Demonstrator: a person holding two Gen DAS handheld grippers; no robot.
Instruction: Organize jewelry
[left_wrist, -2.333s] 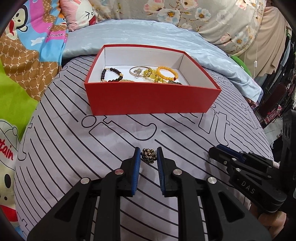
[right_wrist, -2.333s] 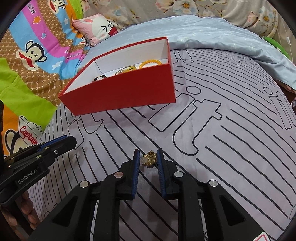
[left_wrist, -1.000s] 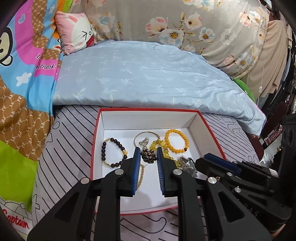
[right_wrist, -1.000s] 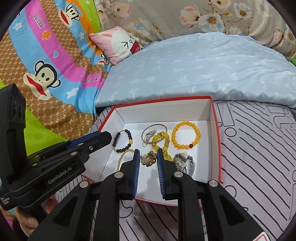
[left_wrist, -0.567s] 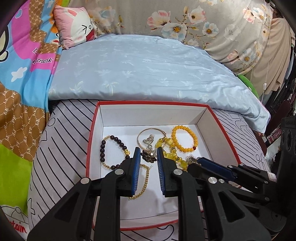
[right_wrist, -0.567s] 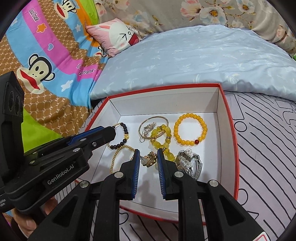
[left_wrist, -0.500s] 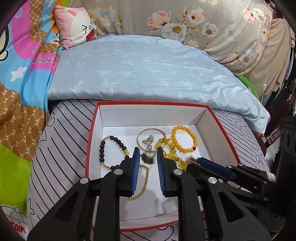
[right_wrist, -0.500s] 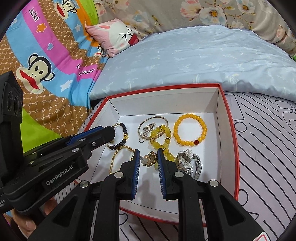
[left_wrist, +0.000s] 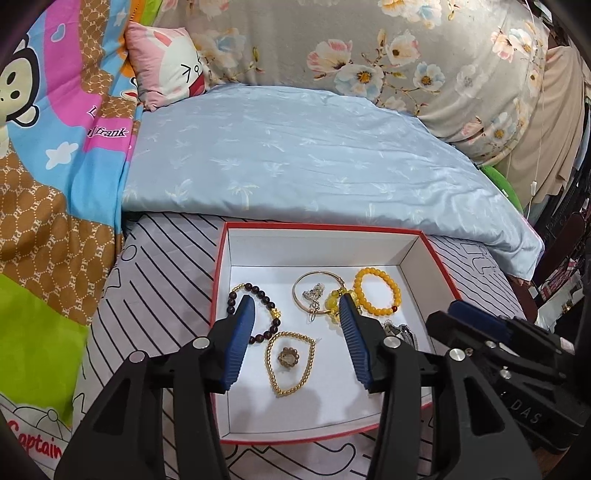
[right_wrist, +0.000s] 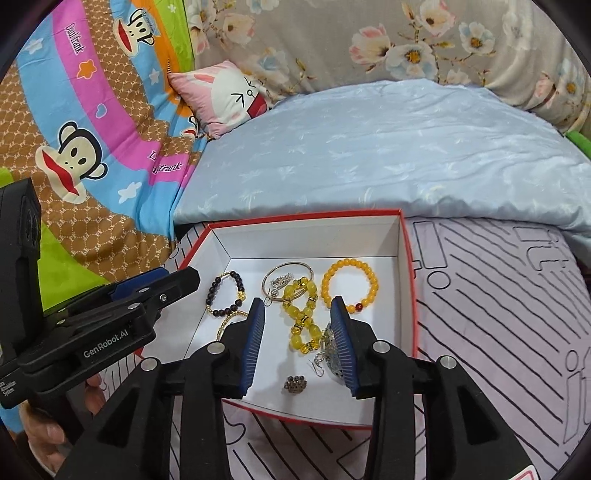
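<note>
A red box (left_wrist: 321, 247) with a white inside lies on the striped bedspread and holds several bracelets. My left gripper (left_wrist: 295, 306) hangs over it, its jaws opening with nothing between the pads. Below it a small dark flower-shaped piece (left_wrist: 288, 357) lies inside a gold bead bracelet (left_wrist: 275, 384). My right gripper (right_wrist: 298, 306) is over the same box (right_wrist: 306, 240), its jaws also opening and empty. A small brown cluster piece (right_wrist: 295, 384) rests on the box floor beneath it, beside a silver hook (right_wrist: 317, 365).
Inside the box are a dark bead bracelet (left_wrist: 260, 295), a thin bangle with a charm (left_wrist: 314, 291), an orange bead bracelet (left_wrist: 376, 291), chunky yellow beads (right_wrist: 301, 317) and a silver piece (left_wrist: 400, 330). A pale blue quilt (left_wrist: 295, 158) lies behind it. A hand (right_wrist: 44, 435) holds the left gripper.
Both grippers carried small pieces from the bedspread to over the box. Their jaws have now spread, and both pieces have dropped onto the box floor.
</note>
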